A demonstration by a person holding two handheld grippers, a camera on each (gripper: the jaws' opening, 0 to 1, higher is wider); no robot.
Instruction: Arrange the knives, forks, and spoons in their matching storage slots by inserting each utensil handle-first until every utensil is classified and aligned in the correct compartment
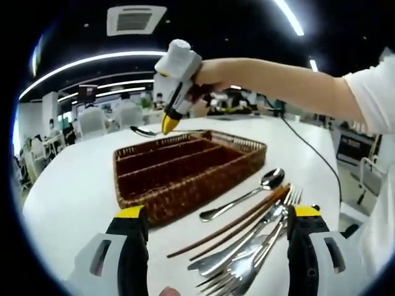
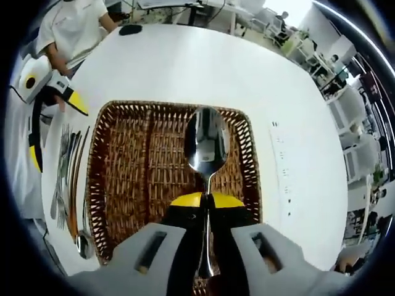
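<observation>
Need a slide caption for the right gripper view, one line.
Right gripper shut on a spoon, bowl forward, held above the empty wicker tray; remaining cutlery lies beside it on the white table.

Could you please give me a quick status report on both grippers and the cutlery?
Right gripper shut on shiny metal spoon, held over brown wicker tray. Left gripper open above cutlery pile. Tray compartments look unobstructed.

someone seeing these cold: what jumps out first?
In the right gripper view, a shiny steel spoon is clamped by its handle in the right gripper, bowl forward, above the brown woven wicker tray. In the left gripper view, the left gripper has open jaws over a pile of steel forks and knives with wooden chopsticks on the white table, beside the tray.
</observation>
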